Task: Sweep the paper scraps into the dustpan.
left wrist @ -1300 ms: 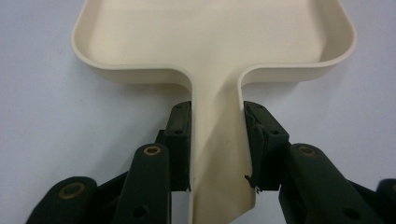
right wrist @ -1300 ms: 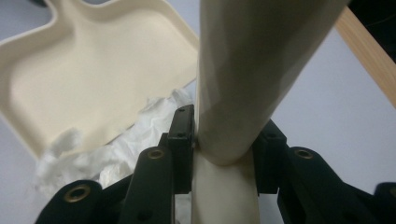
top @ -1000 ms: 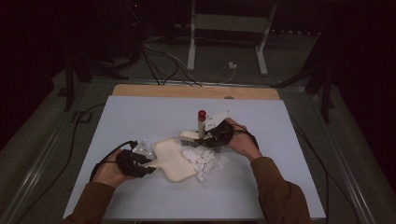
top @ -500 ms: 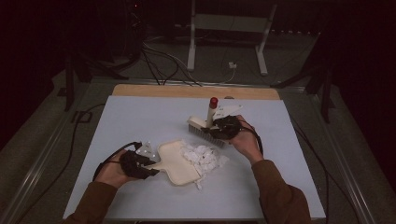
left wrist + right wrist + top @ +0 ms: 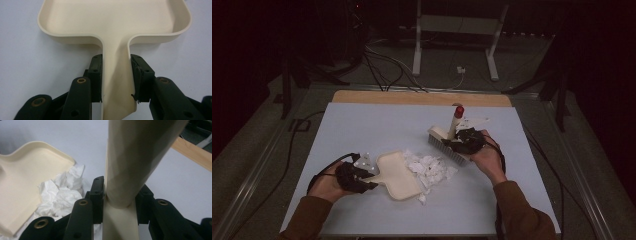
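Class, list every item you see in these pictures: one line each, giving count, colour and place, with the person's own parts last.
Cream plastic dustpan: one, cream, on the table left of centre, handle clamped by the left gripper.
Cream hand brush with red-tipped handle: one, cream and red, right of centre, held by the right gripper.
Crumpled white paper scraps: one pile, white, at the dustpan's mouth.
Pale blue tabletop: one, pale blue, with a wooden strip along the far edge.
Metal stand: one, grey, on the floor behind.
Cables: several, black, on the floor.
Left gripper: one, black, shut.
Right gripper: one, black, shut.
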Motion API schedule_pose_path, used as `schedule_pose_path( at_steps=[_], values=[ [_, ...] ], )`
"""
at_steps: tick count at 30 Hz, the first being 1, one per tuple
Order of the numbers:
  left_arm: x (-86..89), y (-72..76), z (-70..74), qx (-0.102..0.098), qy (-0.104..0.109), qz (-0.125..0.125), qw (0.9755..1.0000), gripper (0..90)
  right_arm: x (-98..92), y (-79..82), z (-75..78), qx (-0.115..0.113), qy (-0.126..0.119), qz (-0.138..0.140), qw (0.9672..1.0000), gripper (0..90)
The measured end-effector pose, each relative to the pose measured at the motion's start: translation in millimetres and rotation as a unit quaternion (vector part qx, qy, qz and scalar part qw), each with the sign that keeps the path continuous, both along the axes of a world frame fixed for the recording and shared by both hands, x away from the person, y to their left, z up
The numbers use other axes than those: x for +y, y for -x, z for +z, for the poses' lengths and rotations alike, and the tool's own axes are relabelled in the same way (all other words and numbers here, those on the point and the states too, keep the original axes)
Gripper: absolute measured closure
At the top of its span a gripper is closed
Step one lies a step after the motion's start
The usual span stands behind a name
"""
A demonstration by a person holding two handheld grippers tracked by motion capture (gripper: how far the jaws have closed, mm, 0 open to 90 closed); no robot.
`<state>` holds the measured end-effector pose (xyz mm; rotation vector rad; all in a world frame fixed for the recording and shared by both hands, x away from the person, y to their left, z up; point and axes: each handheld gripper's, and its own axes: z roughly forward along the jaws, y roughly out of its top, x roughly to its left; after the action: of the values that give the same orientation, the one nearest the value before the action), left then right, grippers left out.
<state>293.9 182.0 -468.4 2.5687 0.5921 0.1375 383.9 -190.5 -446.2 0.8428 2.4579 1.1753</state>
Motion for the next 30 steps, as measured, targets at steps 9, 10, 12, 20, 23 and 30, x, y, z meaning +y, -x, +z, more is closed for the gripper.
schedule_pose_path(
  at_steps=[9, 10, 12, 20, 23, 30],
  values=[
    [17.9, 11.2, 1.3, -0.001, 0.020, 0.011, 0.9997, 66.4, -6.1, 1.7, -3.3, 0.005, 0.000, -0.010, 0.9999, 66.6],
    [19.7, 12.8, 1.8, -0.002, 0.024, 0.011, 0.9996, 66.4, -6.4, 1.7, -3.7, 0.005, 0.000, -0.011, 0.9999, 66.6],
    [22.6, 16.7, 2.8, -0.004, 0.029, 0.011, 0.9995, 66.4, -6.8, 1.8, -5.0, 0.006, 0.002, -0.012, 0.9999, 66.6],
    [28.3, 32.9, 5.6, -0.005, 0.041, 0.001, 0.9991, 66.4, -9.8, 1.9, -7.9, 0.009, 0.004, -0.018, 0.9998, 66.6],
    [26.3, 38.3, 4.3, -0.002, 0.038, -0.003, 0.9993, 66.4, -10.6, 2.0, -8.0, 0.009, 0.003, -0.021, 0.9997, 66.6],
    [12.9, 45.1, -2.8, 0.007, 0.026, -0.021, 0.9994, 66.3, -11.7, 1.6, -7.6, 0.005, 0.003, -0.024, 0.9997, 66.6]
  ],
)
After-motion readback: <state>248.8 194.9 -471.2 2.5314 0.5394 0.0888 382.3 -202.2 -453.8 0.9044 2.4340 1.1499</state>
